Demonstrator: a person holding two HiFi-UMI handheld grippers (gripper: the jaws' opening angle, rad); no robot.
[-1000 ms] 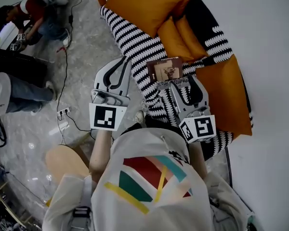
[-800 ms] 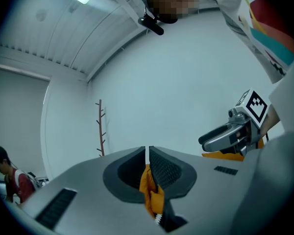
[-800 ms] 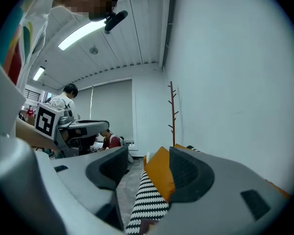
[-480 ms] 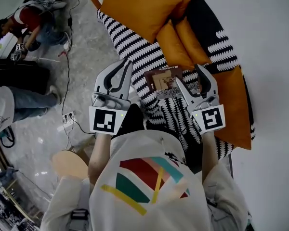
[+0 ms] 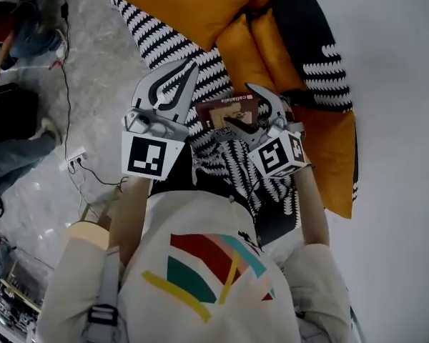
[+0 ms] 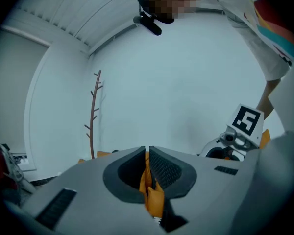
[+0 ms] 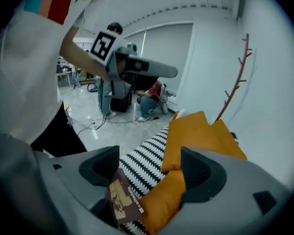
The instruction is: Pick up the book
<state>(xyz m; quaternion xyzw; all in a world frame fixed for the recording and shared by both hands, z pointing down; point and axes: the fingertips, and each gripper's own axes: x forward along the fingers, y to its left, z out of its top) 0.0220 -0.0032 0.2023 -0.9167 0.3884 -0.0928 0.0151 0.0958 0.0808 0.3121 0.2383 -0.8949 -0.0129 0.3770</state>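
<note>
Black-and-white striped throw (image 5: 173,45) under orange cushions (image 5: 193,6). On the throw lies a small brown book (image 5: 225,111), between the jaws of the right gripper (image 5: 249,108), which have just been opening wide and do not pinch it. The left gripper (image 5: 191,64), jaws pressed together, hangs just beside, empty

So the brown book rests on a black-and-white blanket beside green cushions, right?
Not green: the head view shows orange cushions. The brown book does rest on the black-and-white blanket beside them.
</note>
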